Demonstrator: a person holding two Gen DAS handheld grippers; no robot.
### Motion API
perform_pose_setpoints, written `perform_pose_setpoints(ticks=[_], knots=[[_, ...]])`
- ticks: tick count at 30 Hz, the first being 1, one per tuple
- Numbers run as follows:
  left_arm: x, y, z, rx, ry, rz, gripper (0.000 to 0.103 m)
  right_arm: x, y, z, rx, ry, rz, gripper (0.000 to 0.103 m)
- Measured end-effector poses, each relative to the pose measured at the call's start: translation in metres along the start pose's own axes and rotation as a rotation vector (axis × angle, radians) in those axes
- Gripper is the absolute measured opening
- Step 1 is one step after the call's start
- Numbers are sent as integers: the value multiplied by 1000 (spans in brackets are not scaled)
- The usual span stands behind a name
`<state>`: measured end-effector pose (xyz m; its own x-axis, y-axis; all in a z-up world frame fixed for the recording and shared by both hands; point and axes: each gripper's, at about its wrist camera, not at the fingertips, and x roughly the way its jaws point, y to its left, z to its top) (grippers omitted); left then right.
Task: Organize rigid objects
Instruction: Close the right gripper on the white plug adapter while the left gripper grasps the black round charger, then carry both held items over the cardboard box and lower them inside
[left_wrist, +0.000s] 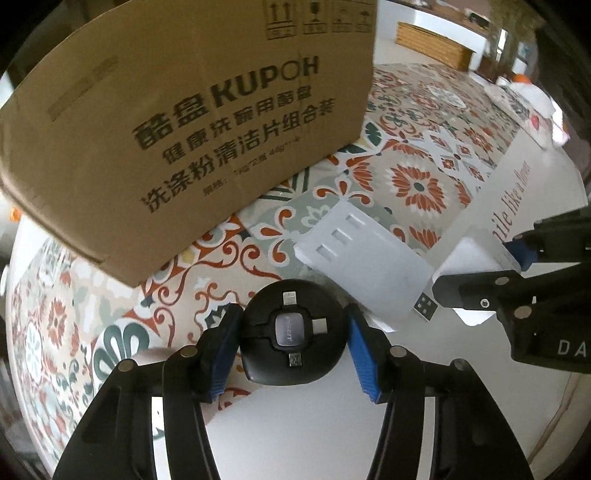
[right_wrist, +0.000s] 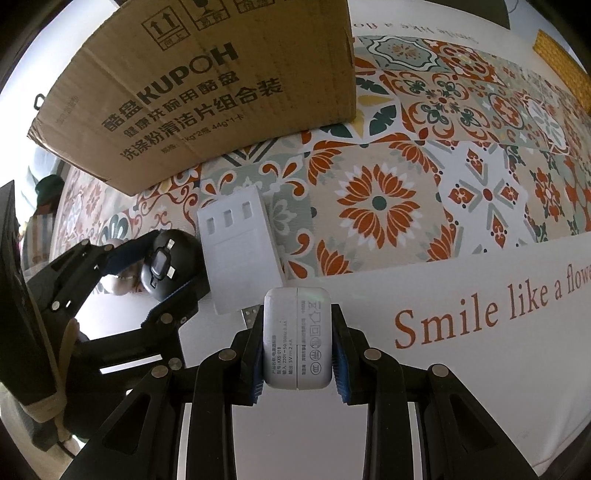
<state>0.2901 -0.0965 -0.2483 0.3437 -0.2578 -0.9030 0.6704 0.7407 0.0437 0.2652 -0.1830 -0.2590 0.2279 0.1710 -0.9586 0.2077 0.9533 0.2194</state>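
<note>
My left gripper (left_wrist: 293, 345) is shut on a round black multi-plug cable reel (left_wrist: 293, 334), held just above the table. It also shows in the right wrist view (right_wrist: 166, 264) at the left. My right gripper (right_wrist: 297, 343) is shut on a white power adapter (right_wrist: 297, 339) with grey printing on its side. In the left wrist view the adapter (left_wrist: 476, 254) shows at the right between the right gripper's fingers. A white flat USB charger (left_wrist: 364, 264) lies on the table between the two grippers; it also shows in the right wrist view (right_wrist: 240, 254).
A brown KUPOH cardboard box (left_wrist: 177, 129) stands at the back left, also in the right wrist view (right_wrist: 207, 88). The table has a floral patterned cloth (right_wrist: 424, 177) with a white border reading "Smile like a flower". A black USB plug (left_wrist: 424, 306) pokes out by the charger.
</note>
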Motion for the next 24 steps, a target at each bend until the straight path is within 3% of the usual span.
perform_pose_setpoints(ticks=[12,24], knots=[[-29,6,-3,-194,-35,17,55,-19,-14,-6,-23,-41,17,30],[-87,21,-3,-358,-137,75,55,-72,-5,-7,-106,-162,73,30]])
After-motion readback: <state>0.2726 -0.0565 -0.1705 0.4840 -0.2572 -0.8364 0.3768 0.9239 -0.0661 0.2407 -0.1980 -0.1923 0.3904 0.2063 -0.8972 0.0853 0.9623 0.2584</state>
